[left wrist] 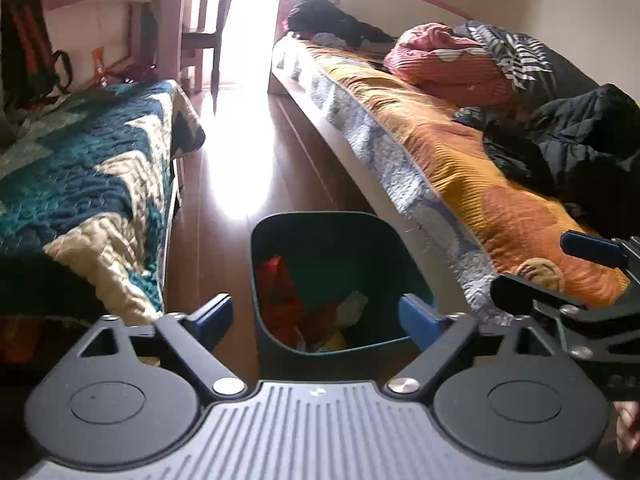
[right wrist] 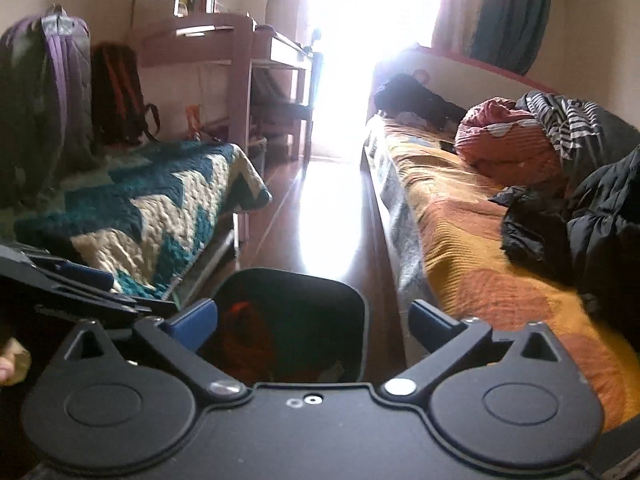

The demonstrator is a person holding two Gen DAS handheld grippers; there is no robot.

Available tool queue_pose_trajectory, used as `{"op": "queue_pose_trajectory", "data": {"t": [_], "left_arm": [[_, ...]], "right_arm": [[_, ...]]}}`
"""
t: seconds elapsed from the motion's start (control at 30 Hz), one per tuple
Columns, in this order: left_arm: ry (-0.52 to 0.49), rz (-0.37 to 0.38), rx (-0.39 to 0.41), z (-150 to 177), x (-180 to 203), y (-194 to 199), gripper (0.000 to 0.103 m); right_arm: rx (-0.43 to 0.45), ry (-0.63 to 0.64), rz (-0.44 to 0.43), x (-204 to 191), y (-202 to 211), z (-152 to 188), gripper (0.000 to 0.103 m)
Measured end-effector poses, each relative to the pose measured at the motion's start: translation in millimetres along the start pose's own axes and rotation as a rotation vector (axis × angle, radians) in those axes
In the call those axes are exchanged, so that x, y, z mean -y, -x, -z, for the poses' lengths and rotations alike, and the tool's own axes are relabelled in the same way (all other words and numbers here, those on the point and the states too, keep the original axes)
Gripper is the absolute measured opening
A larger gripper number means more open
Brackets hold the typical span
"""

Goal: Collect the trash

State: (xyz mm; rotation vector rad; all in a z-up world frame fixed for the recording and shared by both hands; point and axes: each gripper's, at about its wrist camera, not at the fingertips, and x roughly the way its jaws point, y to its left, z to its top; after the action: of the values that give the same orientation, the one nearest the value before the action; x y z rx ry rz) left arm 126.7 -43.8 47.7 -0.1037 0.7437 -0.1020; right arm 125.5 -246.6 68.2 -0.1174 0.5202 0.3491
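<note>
A dark green trash bin [left wrist: 404, 256] stands on the wooden floor between two beds. It holds red wrappers [left wrist: 280, 292], a white scrap and a yellow piece. My left gripper [left wrist: 318, 318] is open and empty, held above the bin's near rim. The bin also shows in the right wrist view [right wrist: 352, 292], with red trash inside. My right gripper [right wrist: 314, 326] is open and empty above the bin's near edge. The right gripper also shows at the right edge of the left wrist view [left wrist: 576, 268]. The left gripper shows at the left of the right wrist view [right wrist: 76, 280].
A bed with a teal and cream quilt [left wrist: 80, 184] is on the left. A bed with an orange cover [left wrist: 460, 160] and piled clothes [left wrist: 580, 140] is on the right. Backpacks [right wrist: 44, 92] lean by the left wall. A desk [right wrist: 208, 40] stands beyond. Bright glare covers the floor aisle [left wrist: 236, 152].
</note>
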Motion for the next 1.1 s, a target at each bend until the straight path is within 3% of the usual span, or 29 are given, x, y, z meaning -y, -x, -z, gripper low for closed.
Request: {"op": "queue_pose_trajectory", "data": {"t": [0.03, 0.4, 1.1], "left_arm": [[0.006, -0.008, -0.001, 2, -3, -2, 0.1], [0.043, -0.082, -0.023, 8, -28, -13, 0.101], [0.0, -0.078, 0.042, 10, -19, -1, 0.101]], "right_arm": [[0.001, -0.004, -0.014, -1, 0, 1, 0.102], [0.001, 0.004, -0.072, -14, -13, 1, 0.102], [-0.003, 0.0, -0.008, -11, -17, 2, 0.102]]}}
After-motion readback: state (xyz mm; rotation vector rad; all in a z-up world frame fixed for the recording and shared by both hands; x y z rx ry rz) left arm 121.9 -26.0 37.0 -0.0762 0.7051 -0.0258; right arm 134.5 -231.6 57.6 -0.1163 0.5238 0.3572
